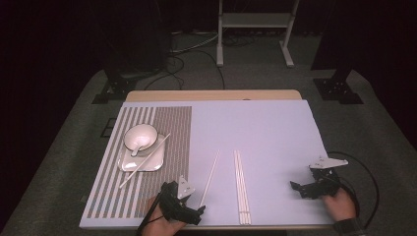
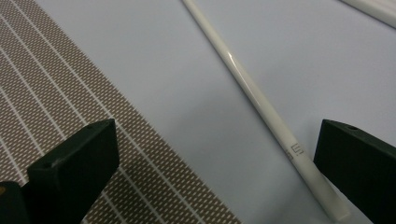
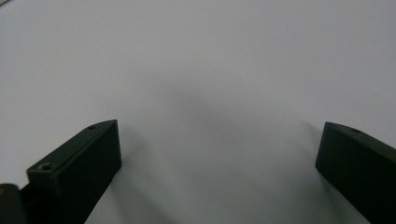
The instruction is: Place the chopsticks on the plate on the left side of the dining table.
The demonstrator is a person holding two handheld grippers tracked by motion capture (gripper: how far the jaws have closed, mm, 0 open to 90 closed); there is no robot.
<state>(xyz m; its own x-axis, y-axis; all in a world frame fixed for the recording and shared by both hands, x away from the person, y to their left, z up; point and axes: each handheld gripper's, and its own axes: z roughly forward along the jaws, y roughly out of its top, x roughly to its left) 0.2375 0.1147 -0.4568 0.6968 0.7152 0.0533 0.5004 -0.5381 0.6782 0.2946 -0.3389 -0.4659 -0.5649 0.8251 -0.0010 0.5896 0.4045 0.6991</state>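
A single white chopstick point(image 1: 210, 174) lies on the lavender table point(image 1: 265, 132) near the front. My left gripper point(image 1: 198, 215) is open at its near end. In the left gripper view the chopstick point(image 2: 252, 91) runs between the jaws of that gripper point(image 2: 217, 140), close to the right one, and touches neither. Several more white chopsticks point(image 1: 241, 187) lie side by side just to the right. My right gripper point(image 1: 296, 189) hovers open over bare table at the front right, and nothing sits between the jaws of this gripper point(image 3: 219, 135).
A brown striped placemat point(image 1: 172, 128) covers the left of the table. On it stands a white square plate point(image 1: 155, 162) with a white bowl point(image 1: 140, 136) and spoon point(image 1: 136, 149). Another chopstick point(image 1: 133, 174) leans across the plate. The mat's edge point(image 2: 70, 93) lies by my left jaw.
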